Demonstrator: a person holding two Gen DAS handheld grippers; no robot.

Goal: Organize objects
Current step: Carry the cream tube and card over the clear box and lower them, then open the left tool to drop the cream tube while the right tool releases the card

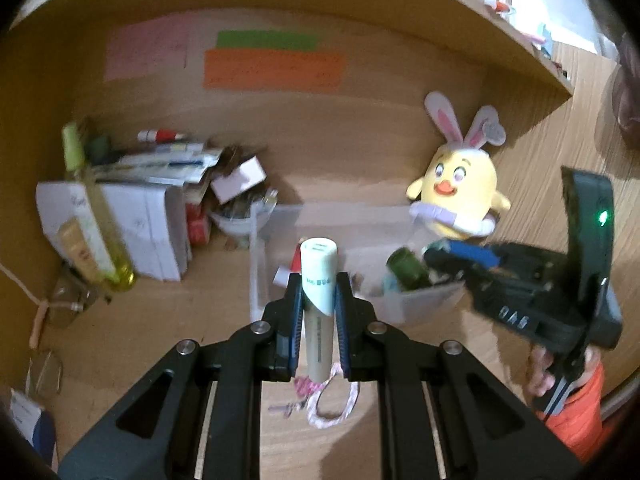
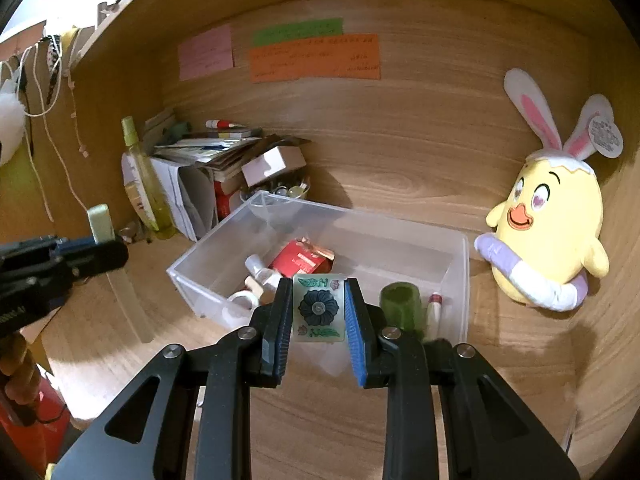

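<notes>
Left gripper is pinching a pale tube, right gripper is clamped on a flower-printed tile over the clear bin.

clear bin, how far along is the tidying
Partly done: the clear bin already holds a red box, a green cup and some small tubes. In hand: the left gripper grips a pale tube, the right gripper a flower-patterned tile. Left: dropping both in, then the paper pile and corner bottle.
</notes>
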